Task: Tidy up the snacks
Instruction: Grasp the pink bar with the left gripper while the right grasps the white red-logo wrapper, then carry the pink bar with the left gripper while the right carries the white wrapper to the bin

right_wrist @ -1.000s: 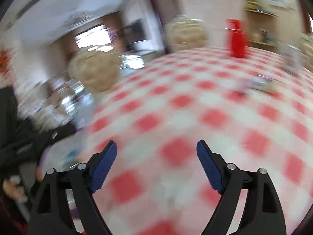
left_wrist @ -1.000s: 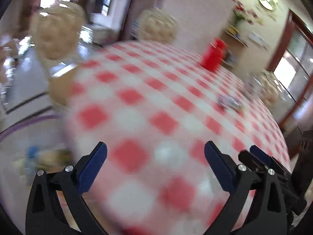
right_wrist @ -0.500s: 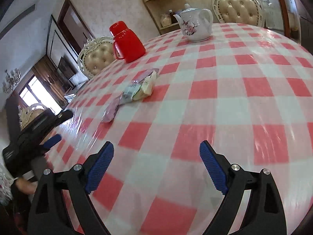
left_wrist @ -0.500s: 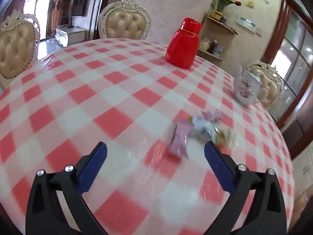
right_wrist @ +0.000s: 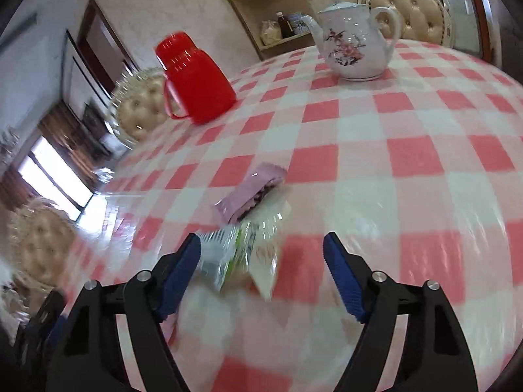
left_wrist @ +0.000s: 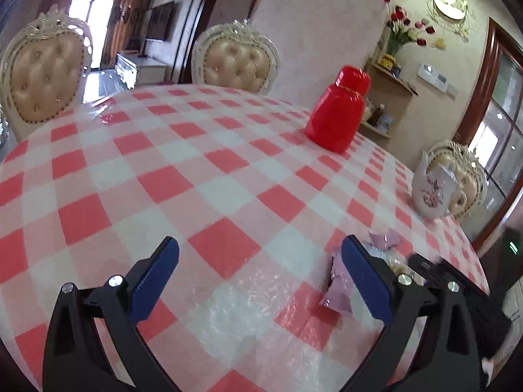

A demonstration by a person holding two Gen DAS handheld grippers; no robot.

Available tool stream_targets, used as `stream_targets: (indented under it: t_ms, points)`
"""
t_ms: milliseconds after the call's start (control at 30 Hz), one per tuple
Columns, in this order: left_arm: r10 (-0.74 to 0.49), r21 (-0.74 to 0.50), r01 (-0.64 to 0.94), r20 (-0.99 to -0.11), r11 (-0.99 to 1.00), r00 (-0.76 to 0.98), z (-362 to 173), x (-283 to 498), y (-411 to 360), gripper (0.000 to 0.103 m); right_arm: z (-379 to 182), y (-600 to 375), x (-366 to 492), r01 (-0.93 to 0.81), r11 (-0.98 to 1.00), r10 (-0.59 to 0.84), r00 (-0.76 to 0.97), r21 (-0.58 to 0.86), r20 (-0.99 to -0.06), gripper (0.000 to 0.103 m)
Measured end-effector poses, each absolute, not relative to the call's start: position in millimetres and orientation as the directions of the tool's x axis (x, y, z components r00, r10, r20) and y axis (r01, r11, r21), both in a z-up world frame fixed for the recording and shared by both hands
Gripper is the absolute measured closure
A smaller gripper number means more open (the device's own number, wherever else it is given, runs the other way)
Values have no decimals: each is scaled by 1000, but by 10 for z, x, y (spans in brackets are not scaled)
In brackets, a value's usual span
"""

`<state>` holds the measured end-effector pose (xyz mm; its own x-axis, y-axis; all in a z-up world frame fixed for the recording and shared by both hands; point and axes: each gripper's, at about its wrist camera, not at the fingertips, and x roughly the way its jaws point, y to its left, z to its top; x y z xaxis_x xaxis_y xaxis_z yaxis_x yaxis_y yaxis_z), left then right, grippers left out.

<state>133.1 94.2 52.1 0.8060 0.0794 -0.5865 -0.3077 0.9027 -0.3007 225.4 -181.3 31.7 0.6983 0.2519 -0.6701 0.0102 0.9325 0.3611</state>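
1. A dining room with patterned beige walls holds a round counter (left_wrist: 209, 176) under a red-and-white checked cloth with a clear plastic cover; tufted cream chairs (left_wrist: 240, 62) stand round it.
2. A red lidded jug (left_wrist: 338, 114) stands toward the far side of the counter, and a white teapot (right_wrist: 356, 50) with pink blossoms stands well apart from it near another edge.
3. A corner shelf (right_wrist: 271, 9) on the wall behind carries jars and bottles; a vase of red flowers (left_wrist: 403, 29) stands on top of it in the left wrist view.
4. The snacks (right_wrist: 248, 228) lie in a small heap on the cloth: a pink wrapped packet (right_wrist: 251, 192) on the far side, touching a silvery green-and-white packet (right_wrist: 228, 254) and a pale one nearer the camera.
5. The right tool (right_wrist: 261, 254) is tilted down over the heap, its jaws closing; the silvery packet lies between them, close against the left blue pad, but no pad visibly presses it, so nothing is gripped.
6. The left tool (left_wrist: 260, 261) hovers released over bare cloth, jaws wide with nothing between them; the snack heap lies just beyond its right finger, partly hidden by it.
7. In the left wrist view the black frame of the right tool shows at the lower right edge, beside the heap.
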Motion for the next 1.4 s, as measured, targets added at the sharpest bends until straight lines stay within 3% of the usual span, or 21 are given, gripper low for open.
stream_targets:
  t_ms: [67, 100, 133, 167, 467, 667, 767, 933, 1133, 1200, 1267, 1400]
  points:
    - [57, -303, -295, -602, 906, 796, 488, 1356, 915, 3, 222, -1700, 2416, 35, 959, 190, 657, 282, -729, 46]
    - [47, -304, -287, -608, 909, 793, 470, 1369, 894, 3, 175, -1684, 2459, 44, 961, 184, 634, 272, -751, 48]
    - [41, -300, -279, -612, 912, 790, 462, 1382, 879, 3, 174, -1684, 2455, 43, 963, 179, 636, 265, -751, 59]
    - [36, -297, -273, -614, 915, 788, 450, 1388, 865, 3, 164, -1667, 2443, 20, 965, 193, 623, 263, -758, 78]
    - [-62, -260, -159, -675, 952, 736, 294, 1501, 645, 3, 313, -1897, 1659, -76, 946, 286, 657, 316, -698, 78]
    - [-28, -82, -37, -680, 996, 732, 263, 1501, 246, 3, 281, -2146, 1118, -57, 907, 344, 672, 417, -656, 78]
    - [-32, -57, -9, -686, 998, 727, 245, 1510, 171, 3, 318, -2200, 1068, -47, 898, 348, 685, 438, -640, 78]
    - [-35, -125, -79, -719, 989, 694, 169, 1681, 292, 3, 282, -2364, 1111, 5, 853, 381, 678, 522, -628, 78]
    - [33, -87, -149, -753, 985, 657, 130, 2101, 195, 4, 343, -2426, 1088, -3, 832, 405, 687, 555, -603, 77]
    - [63, -32, -147, -795, 989, 603, 48, 2217, 112, 33, 340, -2446, 1090, 1, 822, 414, 684, 569, -600, 77]
    - [98, 33, -117, -786, 993, 610, 53, 2198, 24, 78, 334, -2459, 1103, 4, 814, 425, 677, 581, -601, 76]
    - [23, -23, -66, -784, 998, 620, 56, 2077, 73, 80, 376, -2439, 1087, -6, 820, 422, 683, 573, -596, 76]
